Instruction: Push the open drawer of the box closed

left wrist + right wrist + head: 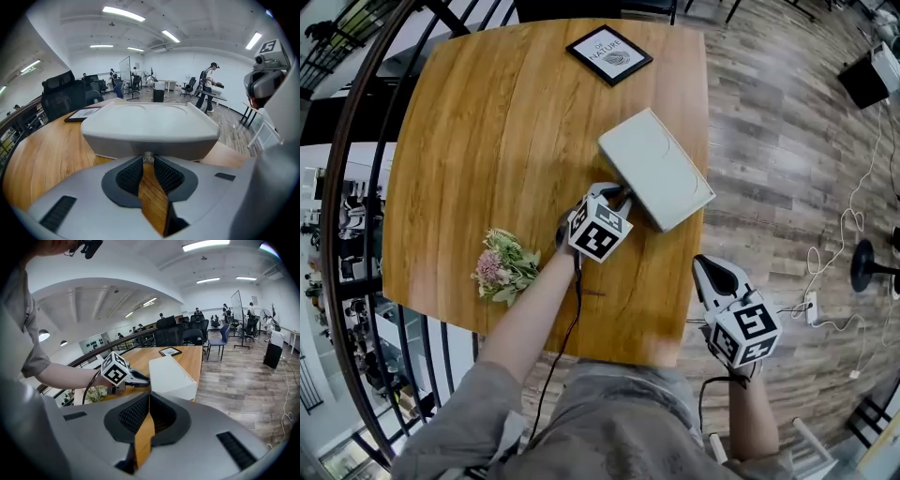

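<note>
On the wooden counter (487,141) the pale grey box (656,169) lies slantwise near the 3 o'clock edge, its long body running from 11 o'clock to 4 o'clock. The left tool (622,197) meets the box at its 7 o'clock end. In the left gripper view its dark ribbed pads (129,176) stand drawn in to a narrow wedge, and their tips pinch the small shiny knob (148,156) that sits in the middle of the drawer front (187,145). That front fills the view just beyond the tips, under the box's rimmed top; how far the drawer stands out from the body cannot be made out. The right tool (705,267) hangs off the counter at 5 o'clock, just past the counter's edge and well apart from the box. Its jaws are pressed together with only a thin slit between them and nothing caught there. A black framed picture (609,53) lies at the counter's 12 o'clock edge. A small bunch of flowers (504,267) rests at 8 o'clock, near the person's left forearm (530,314), which reaches across the near edge.
</note>
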Demonstrator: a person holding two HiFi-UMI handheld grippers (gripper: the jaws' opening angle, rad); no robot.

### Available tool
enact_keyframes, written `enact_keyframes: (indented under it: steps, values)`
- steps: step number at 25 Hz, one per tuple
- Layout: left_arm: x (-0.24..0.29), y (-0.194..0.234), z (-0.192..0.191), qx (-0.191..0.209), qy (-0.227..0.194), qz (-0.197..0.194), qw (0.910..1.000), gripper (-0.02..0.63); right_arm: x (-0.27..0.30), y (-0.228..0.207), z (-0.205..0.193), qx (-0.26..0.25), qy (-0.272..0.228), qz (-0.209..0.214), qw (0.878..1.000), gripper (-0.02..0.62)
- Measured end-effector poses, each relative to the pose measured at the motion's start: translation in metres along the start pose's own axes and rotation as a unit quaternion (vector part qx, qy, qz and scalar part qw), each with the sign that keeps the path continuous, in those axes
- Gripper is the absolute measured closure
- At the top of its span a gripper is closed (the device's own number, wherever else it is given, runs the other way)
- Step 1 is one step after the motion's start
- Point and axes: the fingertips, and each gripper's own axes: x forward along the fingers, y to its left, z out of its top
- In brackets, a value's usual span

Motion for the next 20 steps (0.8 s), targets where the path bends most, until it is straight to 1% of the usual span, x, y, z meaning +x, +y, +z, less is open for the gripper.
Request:
enact_keyframes:
  steps: [3,6,10,12,14,17,20]
  values:
    - [0.004,0.000,0.001,-0.009,0.001,0.001,1.0000,0.522,-0.007,-0.006,-0.004,0.005,-0.001,-0.008,1.000,0.562]
    - [0.002,0.002,0.002,-0.030,-0.004,0.010,0.9995,0.520,-0.013,-0.011,-0.005,0.008,-0.005,-0.015,1.000,0.561]
    - [-0.022,0.000,0.003,-0.056,-0.018,0.028,0.9978,0.522,-0.026,-0.010,0.005,0.005,-0.022,-0.017,1.000,0.561]
    - [-0.043,-0.003,0.010,-0.064,-0.037,0.032,0.9967,0.523,-0.036,-0.009,0.020,-0.002,-0.041,-0.019,0.999,0.562]
    - [-0.066,-0.004,0.019,-0.062,-0.058,0.041,0.9955,0.535,-0.047,-0.006,0.042,-0.014,-0.070,-0.017,0.997,0.561]
    - [-0.105,-0.010,0.034,-0.052,-0.080,0.051,0.9941,0.548,-0.070,0.002,0.075,-0.037,-0.109,-0.008,0.993,0.562]
    - [-0.144,-0.018,0.054,-0.034,-0.105,0.066,0.9917,0.555,-0.097,0.012,0.098,-0.060,-0.137,-0.002,0.989,0.561]
